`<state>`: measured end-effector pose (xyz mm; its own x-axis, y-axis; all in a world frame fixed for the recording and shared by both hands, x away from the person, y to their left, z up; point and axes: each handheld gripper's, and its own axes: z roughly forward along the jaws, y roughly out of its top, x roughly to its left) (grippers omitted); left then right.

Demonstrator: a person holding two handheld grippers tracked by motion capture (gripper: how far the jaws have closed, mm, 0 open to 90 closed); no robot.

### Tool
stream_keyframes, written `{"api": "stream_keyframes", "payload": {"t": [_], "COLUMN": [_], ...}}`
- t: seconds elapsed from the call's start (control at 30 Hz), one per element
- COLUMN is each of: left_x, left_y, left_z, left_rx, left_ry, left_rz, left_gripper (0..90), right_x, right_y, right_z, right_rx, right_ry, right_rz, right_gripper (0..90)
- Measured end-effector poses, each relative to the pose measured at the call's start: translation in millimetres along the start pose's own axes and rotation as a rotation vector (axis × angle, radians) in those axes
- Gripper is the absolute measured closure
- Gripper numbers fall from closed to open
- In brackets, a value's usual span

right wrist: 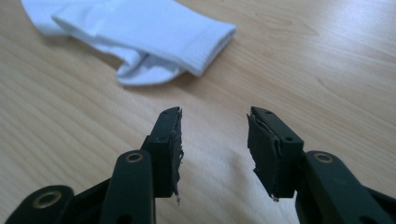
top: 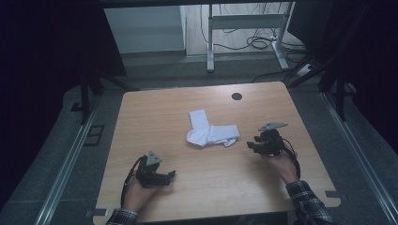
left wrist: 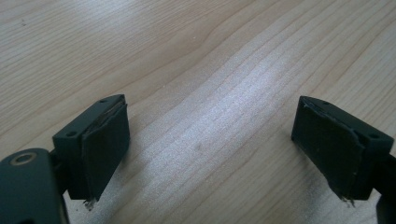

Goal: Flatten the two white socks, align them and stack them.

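Observation:
White socks [top: 211, 131] lie in a loose pile at the middle of the wooden table [top: 155, 117]. In the right gripper view the socks [right wrist: 140, 32] lie ahead and to the left, a ribbed cuff end nearest. My right gripper [top: 251, 144] hovers just right of the pile, pointing at it; its jaws [right wrist: 214, 140] are partly apart with only bare wood between them. My left gripper [top: 172, 175] rests near the front left of the table, pointing right, well short of the socks. Its jaws [left wrist: 210, 135] stand wide apart over bare wood.
A dark round hole [top: 237, 96] sits in the table near its far edge. Beyond the table are a metal desk frame [top: 244, 28] and cables on the floor. Dark curtains flank both sides.

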<state>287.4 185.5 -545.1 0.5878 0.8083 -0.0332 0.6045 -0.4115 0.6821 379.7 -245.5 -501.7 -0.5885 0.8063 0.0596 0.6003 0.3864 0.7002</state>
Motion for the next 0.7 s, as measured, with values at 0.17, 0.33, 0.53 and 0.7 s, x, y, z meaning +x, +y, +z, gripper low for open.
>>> {"api": "stream_keyframes", "payload": {"t": [0.17,0.33,0.53,0.7], "left_x": [0.0,0.0,0.0,0.0], "left_y": [0.0,-0.1,-0.1,-0.1], "left_z": [0.0,0.2,0.2,0.2], "left_rx": [0.0,-0.002,-0.002,-0.002], "left_ry": [0.0,-0.001,-0.001,0.0], "left_rz": [0.0,0.0,0.0,0.0], "left_gripper": [11.5,11.5,11.6,11.6], "right_x": [1.7,4.8,6.6,6.9], "right_y": [15.3,29.7,43.3,51.4], "right_z": [8.6,15.0,24.4,36.7], "right_rx": [-0.01,-0.024,-0.026,-0.02], "right_ry": [-0.01,-0.02,-0.035,-0.052], "right_rz": [-0.003,-0.009,-0.007,-0.001], "right_gripper": [54.2,53.2,52.8,50.9]}}
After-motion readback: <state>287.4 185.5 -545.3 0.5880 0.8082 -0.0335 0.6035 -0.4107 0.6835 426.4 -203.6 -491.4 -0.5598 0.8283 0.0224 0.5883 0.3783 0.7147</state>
